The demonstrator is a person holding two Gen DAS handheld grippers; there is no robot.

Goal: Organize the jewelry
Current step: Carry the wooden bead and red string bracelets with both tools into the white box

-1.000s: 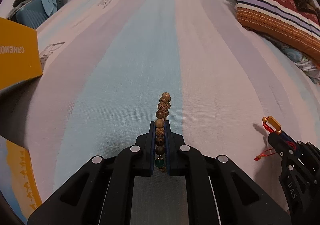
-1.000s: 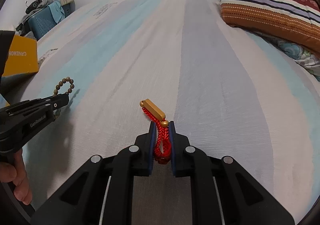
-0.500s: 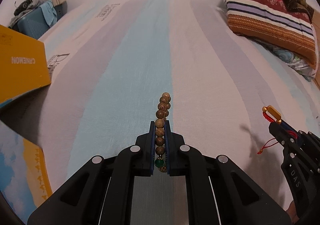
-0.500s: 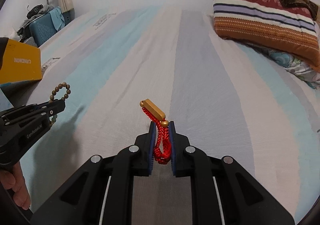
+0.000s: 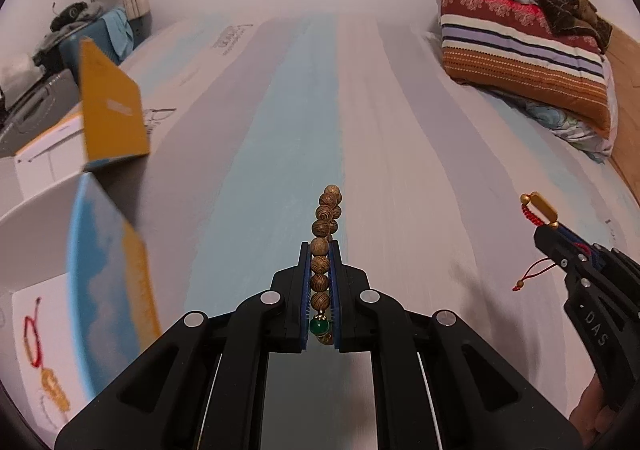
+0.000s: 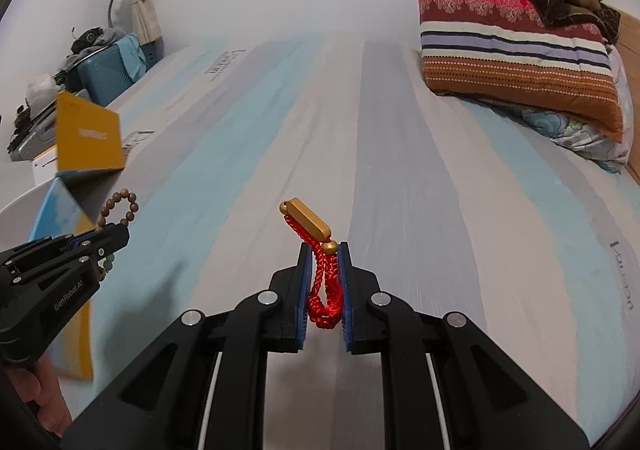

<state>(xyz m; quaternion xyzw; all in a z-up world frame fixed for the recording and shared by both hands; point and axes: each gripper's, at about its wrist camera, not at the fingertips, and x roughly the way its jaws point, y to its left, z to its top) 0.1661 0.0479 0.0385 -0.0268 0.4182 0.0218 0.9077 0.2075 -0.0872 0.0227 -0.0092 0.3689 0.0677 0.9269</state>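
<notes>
The bead bracelet point(image 5: 323, 250) is clamped in the left gripper point(image 5: 320, 246), the red cord bracelet point(image 6: 320, 282) in the right gripper point(image 6: 322, 248), both above the bed point(image 5: 400, 129), probably for carrying to the box point(image 5: 36, 310) at its left. Each loop is pinched flat, its long axis pointed forward along the fingers.

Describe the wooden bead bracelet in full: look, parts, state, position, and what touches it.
The wooden bead bracelet is a loop of round brown beads with visible grain, looking like polished wood, plus one glossy green bead and a small gold-coloured piece beside it. The left claw is shut on it, its blue pads pressing the beads from both sides. The free end of the loop sticks out beyond the fingertips, clear of the striped bedsheet. From the right wrist view it shows as an open ring. Nothing else touches it.
</notes>
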